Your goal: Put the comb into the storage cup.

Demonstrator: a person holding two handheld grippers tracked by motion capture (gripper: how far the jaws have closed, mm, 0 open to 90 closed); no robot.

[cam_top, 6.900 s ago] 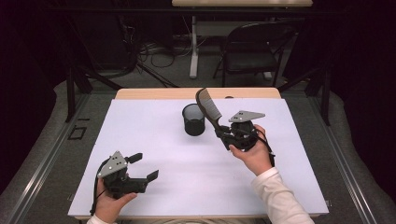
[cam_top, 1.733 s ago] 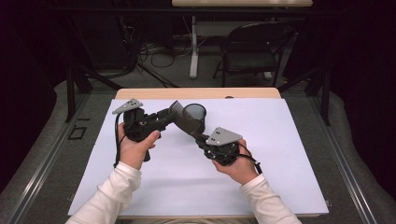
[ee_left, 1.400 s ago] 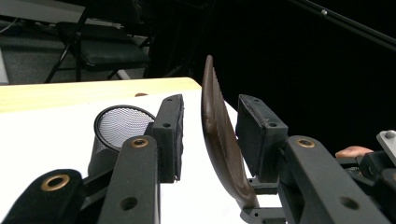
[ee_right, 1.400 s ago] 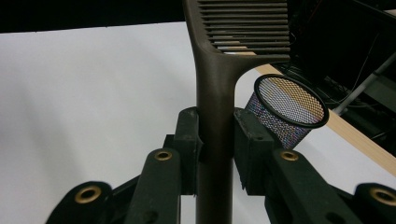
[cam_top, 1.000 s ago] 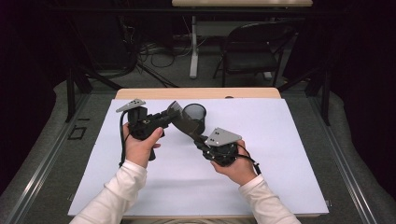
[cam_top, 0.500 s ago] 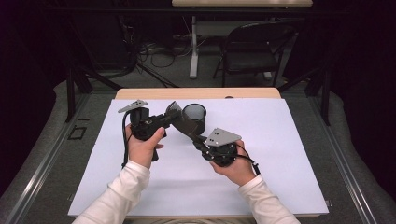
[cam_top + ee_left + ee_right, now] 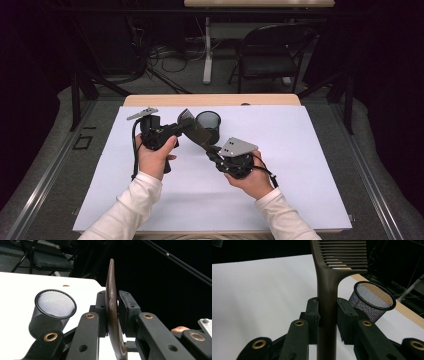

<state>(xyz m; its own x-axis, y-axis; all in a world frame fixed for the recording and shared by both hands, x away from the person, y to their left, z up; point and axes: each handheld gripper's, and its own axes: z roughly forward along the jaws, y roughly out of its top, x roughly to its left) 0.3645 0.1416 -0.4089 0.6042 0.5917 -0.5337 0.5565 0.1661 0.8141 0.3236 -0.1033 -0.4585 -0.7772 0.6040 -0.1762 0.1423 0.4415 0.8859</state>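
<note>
A dark brown slotted spatula [image 7: 194, 131] hangs above the table between both grippers. My right gripper [image 7: 212, 151] is shut on its handle [image 7: 327, 287], and the slotted blade rises past the jaws in the right gripper view. My left gripper [image 7: 181, 128] comes in from the left and is shut on the blade end, which appears edge-on [image 7: 111, 302] between its pads in the left gripper view. A black mesh cup [image 7: 209, 126] stands upright on the white sheet just behind the spatula. The same cup [image 7: 52, 312] lies left of the left jaws, and it [image 7: 372, 302] sits right of the right jaws.
The white sheet [image 7: 300, 165] covers the table, with a strip of bare wood [image 7: 210, 100] along the far edge. Beyond the table a black chair [image 7: 270, 55] and cables sit on the dark floor. Both forearms in white sleeves come in from the bottom.
Since 6.9 s ago my left gripper rose from the front left and closed on the spatula's blade; my right gripper brought the spatula down and left. In the last second, hardly any movement.
</note>
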